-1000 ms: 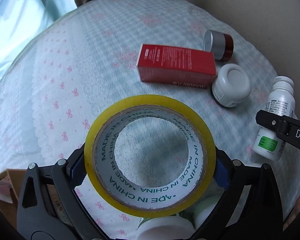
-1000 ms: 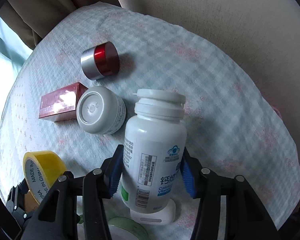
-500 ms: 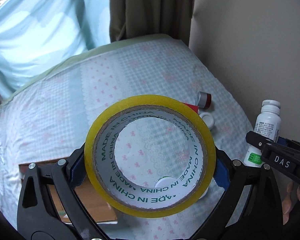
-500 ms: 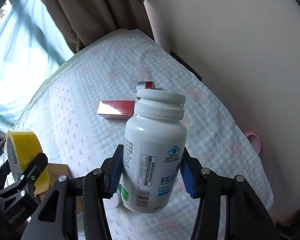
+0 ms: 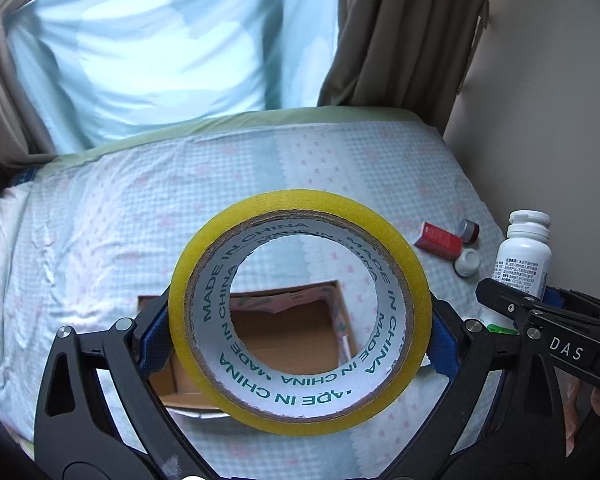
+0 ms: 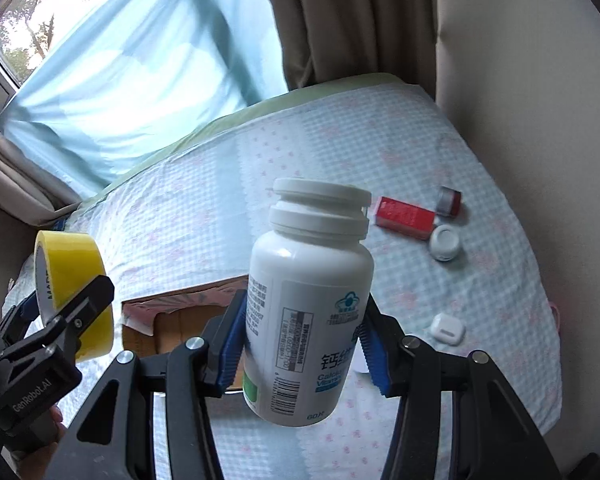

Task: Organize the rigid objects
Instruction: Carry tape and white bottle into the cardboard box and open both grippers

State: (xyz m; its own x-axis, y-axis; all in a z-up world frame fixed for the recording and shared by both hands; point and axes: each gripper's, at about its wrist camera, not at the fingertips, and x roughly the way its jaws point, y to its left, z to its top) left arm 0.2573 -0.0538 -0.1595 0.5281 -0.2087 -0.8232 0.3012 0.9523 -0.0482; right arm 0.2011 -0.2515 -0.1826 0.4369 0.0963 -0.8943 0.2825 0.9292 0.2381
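Both grippers have been lifted well clear of the bed [image 5: 100,216] since the earlier frames, when the objects lay close beneath them; the bedspread, the blue curtain [image 5: 160,48] and the brown drape [image 5: 400,32] are now taken in from high up. At the far left, the left gripper [image 5: 300,348] is seen pinching the yellow tape roll [image 5: 300,412] across its outer rim, the blue pads [image 5: 156,344] pressed on either side, with the roll's open face turned to the camera. Through the roll's hole an open cardboard box [image 5: 284,336] is seen lying on the bedspread directly below. In the right wrist view the same roll is seen edge-on at the left, and the box sits just behind the right gripper's left finger. Further right, the right gripper [image 6: 300,344] is closed on the white supplement bottle [image 6: 312,280], which is held upright by its body with the cap on top, above the bedspread near the box. To the right of the bottle, a red carton [image 6: 404,216], a red jar with a silver lid [image 6: 450,200] and a white round jar [image 6: 444,244] are grouped close together on the bed near the wall [image 6: 540,120]. A white earbud case [image 6: 448,330] lies apart from them, nearer the camera.
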